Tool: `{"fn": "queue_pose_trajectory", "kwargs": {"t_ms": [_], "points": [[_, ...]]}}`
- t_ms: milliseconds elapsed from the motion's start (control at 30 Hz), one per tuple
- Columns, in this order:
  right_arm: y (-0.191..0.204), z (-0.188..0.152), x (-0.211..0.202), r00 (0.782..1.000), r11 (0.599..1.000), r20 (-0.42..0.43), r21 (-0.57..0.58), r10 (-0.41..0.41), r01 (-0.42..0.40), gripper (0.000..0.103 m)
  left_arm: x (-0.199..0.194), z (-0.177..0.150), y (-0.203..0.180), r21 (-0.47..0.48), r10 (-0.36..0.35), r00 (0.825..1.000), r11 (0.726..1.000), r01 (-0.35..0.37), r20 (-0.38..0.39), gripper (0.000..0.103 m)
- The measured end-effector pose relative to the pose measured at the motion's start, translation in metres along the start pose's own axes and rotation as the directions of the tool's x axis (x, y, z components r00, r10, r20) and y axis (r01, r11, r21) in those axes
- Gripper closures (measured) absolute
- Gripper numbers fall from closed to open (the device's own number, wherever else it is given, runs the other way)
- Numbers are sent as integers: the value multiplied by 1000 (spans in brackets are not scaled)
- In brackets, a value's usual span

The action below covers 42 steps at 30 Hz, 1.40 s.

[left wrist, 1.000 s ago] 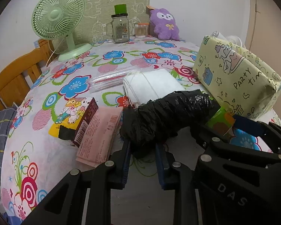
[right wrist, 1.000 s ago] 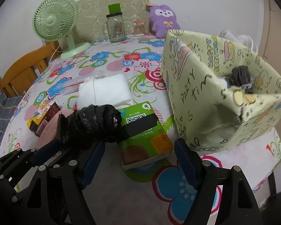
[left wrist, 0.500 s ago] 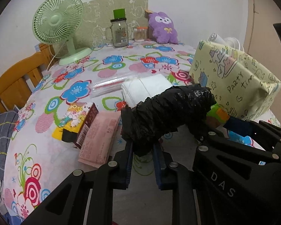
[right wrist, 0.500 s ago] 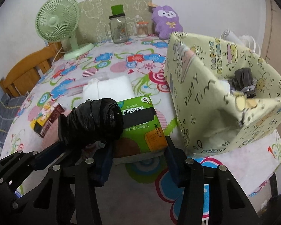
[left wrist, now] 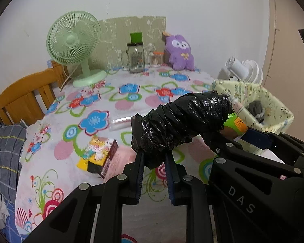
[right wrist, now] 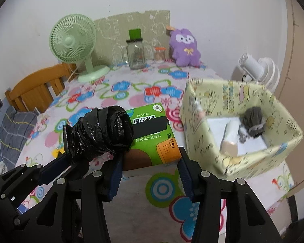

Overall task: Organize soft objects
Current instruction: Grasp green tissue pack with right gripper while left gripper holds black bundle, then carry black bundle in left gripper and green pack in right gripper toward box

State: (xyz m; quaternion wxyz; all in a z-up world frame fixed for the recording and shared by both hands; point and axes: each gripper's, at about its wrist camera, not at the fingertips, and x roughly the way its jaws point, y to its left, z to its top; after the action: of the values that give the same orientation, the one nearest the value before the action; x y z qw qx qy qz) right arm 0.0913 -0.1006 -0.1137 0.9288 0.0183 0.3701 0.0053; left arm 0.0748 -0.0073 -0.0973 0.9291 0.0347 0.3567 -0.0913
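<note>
My left gripper [left wrist: 153, 159] is shut on a black plastic-bag roll [left wrist: 184, 123] and holds it above the table; the roll also shows in the right wrist view [right wrist: 99, 133]. My right gripper [right wrist: 150, 162] is shut on a green tissue pack [right wrist: 154, 139], lifted off the flowered tablecloth [right wrist: 121, 89]. The yellow party-print box [right wrist: 241, 125] stands open to the right, with a grey sock bundle [right wrist: 252, 123] and pale packs inside. The box also shows in the left wrist view [left wrist: 261, 109].
A pink packet and a brown carton [left wrist: 105, 158] lie at the table's left. At the back stand a green fan [left wrist: 75, 46], a glass jar [left wrist: 134, 57], a small jar [left wrist: 157, 59] and a purple plush [left wrist: 180, 52]. A wooden chair [left wrist: 24, 97] stands left; a white fan [right wrist: 257, 68] behind the box.
Both grippers rose with their loads. The right gripper closed on the green tissue pack and lifted it. The view now looks down into the open box.
</note>
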Motion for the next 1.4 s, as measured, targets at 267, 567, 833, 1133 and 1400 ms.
{"fn": "queue_pose_trajectory", "kwargs": {"t_ms": [267, 567, 833, 1133, 1400], "points": [[-1, 17, -20, 999, 1000, 44, -16, 5, -4, 50, -18, 16, -3, -12, 3, 999, 1000, -2, 42, 85], [-3, 33, -38, 997, 999, 76, -36, 8, -5, 50, -33, 28, -7, -18, 2, 997, 1000, 0, 76, 85], [-7, 43, -47, 995, 999, 97, -44, 18, -14, 50, -39, 38, -9, -22, 6, 995, 1000, -4, 96, 85], [-17, 52, -49, 993, 999, 116, -44, 22, -17, 50, -39, 46, -19, -17, 3, 994, 1000, -1, 110, 85], [-31, 60, -49, 992, 999, 124, -34, 17, -13, 50, -35, 57, -32, -4, -8, 993, 1000, 8, 116, 85]]}}
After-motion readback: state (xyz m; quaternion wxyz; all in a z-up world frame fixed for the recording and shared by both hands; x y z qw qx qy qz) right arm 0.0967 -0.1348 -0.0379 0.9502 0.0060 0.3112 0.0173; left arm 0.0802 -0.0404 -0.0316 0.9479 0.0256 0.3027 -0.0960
